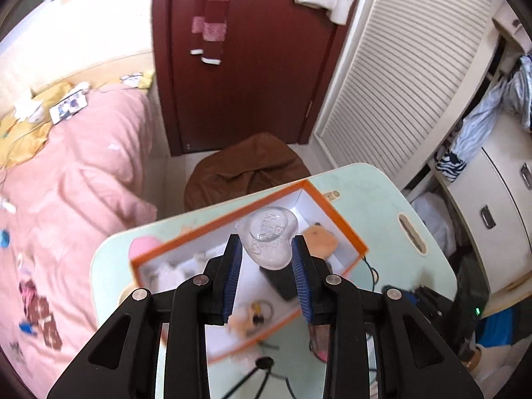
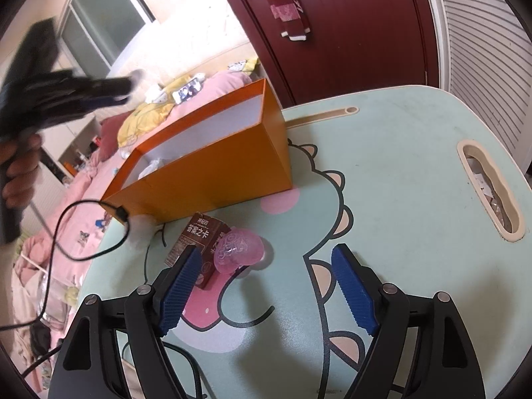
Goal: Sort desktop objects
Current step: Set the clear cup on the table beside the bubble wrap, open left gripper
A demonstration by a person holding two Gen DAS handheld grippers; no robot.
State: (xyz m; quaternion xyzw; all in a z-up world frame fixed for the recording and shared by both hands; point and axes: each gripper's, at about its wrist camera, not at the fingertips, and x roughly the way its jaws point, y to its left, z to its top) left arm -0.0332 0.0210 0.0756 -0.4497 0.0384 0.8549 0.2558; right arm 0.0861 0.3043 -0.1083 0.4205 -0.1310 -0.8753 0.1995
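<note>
1. While the left tongs hung above the orange box, they were clamped on a clear heart-shaped case, which sat nipped between the blue pads, probably so it could be dropped in from above.
2. The box stood on the worktop, open side up, with a plush toy and other small things already inside; it looked to be the sorting bin.
3. The right tongs stood wide and empty, low over the worktop and pointed at a pink clear case lying against a brown card pack, both just beside the box.
4. That stance suggested the pink case was the next pick.
5. A black cable looped near the box's corner and could snag a low move.
</note>
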